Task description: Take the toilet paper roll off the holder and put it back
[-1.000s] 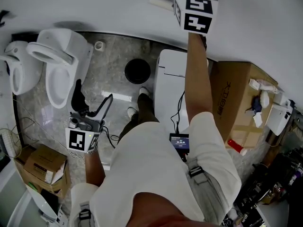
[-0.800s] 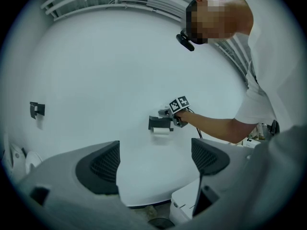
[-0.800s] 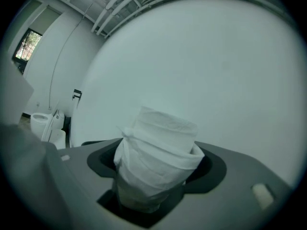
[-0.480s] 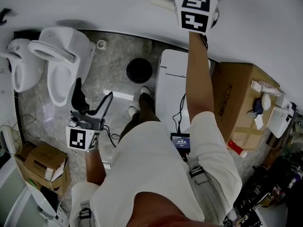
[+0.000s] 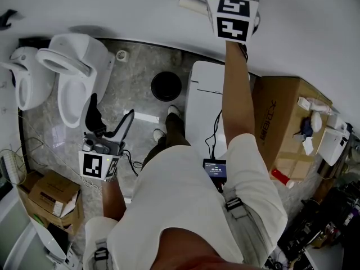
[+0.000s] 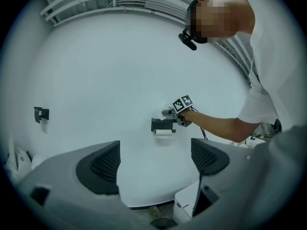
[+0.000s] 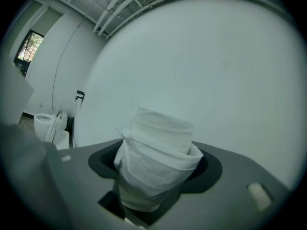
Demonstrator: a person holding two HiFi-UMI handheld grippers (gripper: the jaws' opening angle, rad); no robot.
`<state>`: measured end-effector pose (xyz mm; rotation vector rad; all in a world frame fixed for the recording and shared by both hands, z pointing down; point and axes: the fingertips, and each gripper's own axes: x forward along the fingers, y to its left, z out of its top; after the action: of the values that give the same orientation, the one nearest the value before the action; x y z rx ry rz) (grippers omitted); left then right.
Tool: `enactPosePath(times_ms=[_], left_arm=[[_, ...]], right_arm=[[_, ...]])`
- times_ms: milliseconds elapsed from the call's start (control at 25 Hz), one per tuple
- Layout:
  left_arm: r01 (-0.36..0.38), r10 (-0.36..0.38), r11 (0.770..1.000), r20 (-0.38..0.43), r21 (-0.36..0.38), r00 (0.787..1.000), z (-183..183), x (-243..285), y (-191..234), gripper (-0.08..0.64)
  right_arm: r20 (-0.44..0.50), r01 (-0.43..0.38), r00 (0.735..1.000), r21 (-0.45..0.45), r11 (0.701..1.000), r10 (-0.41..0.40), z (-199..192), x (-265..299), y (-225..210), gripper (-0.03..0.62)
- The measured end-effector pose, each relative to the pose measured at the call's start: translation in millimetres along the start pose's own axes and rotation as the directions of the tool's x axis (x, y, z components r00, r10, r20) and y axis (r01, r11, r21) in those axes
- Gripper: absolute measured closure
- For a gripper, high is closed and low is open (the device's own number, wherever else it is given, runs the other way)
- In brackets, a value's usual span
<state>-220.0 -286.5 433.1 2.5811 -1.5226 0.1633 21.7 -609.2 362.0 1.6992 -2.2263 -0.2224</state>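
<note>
Since the earlier frame the fingers of the right gripper [image 7: 154, 176] have just been closing, and they now pinch the toilet paper roll [image 7: 156, 147], which fills the gap between them. Neither hand has visibly shifted in the head view, so the change is one of grip only. This suggests that a firm hold has been secured, though whether the roll is being carried off or brought back cannot be told. The roll stands nearly upright in the grasp, tilted slightly, in front of the pale wall [image 7: 230, 71]. It is white and loosely wound: a slack outer sheet wraps it like a collar, with creased folds and a ragged edge, and the inner turns rise above that collar. Such soft paper is likely to dent under pressure. Seen from the left gripper view, the right gripper is raised to the wall at the upper right of the dark holder [image 6: 163, 124]. A white roll-shaped piece [image 6: 164, 132] shows just under the holder; whether this is a second roll is unclear. The left gripper [image 6: 154, 164] hangs low and well apart from the holder, its fingers spread wide with nothing between them.
</note>
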Motion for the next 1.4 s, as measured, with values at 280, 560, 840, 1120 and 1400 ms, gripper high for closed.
enactPosePath(times_ms=[280, 560, 840, 1120, 1400], left_arm=[[0.01, -0.011, 1.0, 0.031, 0.014, 0.999, 11, -17, -10, 0.109], [0.02, -0.022, 0.999, 0.08, 0.027, 0.997, 25, -42, -23, 0.109], [0.037, -0.041, 0.999, 0.126, 0.03, 0.991, 36, -74, -37, 0.11], [0.063, -0.064, 0.998, 0.166, 0.01, 0.984, 36, -108, -54, 0.118], [0.094, -0.096, 0.995, 0.187, 0.022, 0.978, 42, -123, -77, 0.12]], right_arm=[[0.081, -0.032, 0.996, -0.004, 0.999, 0.032, 34, -52, 10, 0.255], [0.149, -0.107, 0.983, -0.018, 0.994, 0.108, 55, -136, 42, 0.255], [0.177, -0.228, 0.957, -0.023, 0.973, 0.228, 61, -237, 89, 0.255], [0.142, -0.315, 0.94, 0.012, 0.949, 0.31, 27, -341, 134, 0.255], [0.119, -0.275, 0.957, 0.075, 0.958, 0.265, 14, -396, 134, 0.255]])
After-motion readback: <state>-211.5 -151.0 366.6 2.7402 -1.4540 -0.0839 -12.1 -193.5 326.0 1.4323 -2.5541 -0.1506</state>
